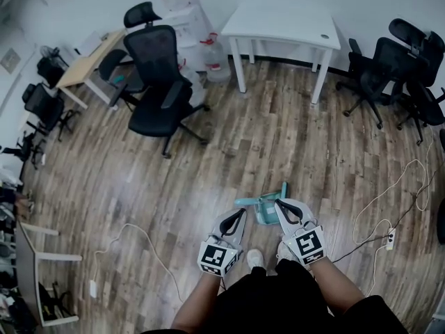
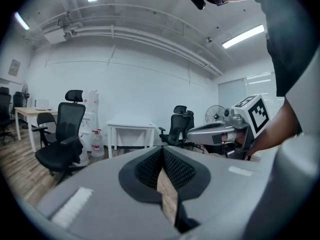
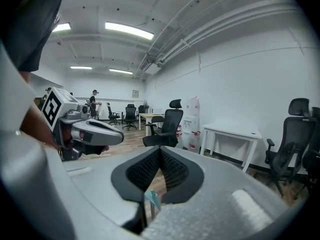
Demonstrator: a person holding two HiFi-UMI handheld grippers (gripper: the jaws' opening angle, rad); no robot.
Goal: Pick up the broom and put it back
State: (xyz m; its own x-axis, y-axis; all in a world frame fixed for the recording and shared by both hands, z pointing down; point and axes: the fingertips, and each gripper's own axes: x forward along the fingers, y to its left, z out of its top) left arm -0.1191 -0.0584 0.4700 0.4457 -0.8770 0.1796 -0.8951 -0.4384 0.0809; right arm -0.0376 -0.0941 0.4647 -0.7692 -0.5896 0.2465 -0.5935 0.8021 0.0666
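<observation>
Approach step: we had left claw (image 1: pixel 238 214) and right claw (image 1: pixel 280 204) both closed, empty, above the broom (image 1: pixel 263 210) on the floor, so grasping it needed one opened first.

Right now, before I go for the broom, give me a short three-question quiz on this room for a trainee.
1. True or false: the white table is lying on its side.
2. Where is the broom? (A) on the floor beside the right gripper; (B) under the white table; (C) on top of the white table.
3. Fill in the blank: the right gripper's jaws are ___ (open or shut).

Key: 1 false; 2 A; 3 shut.
</observation>
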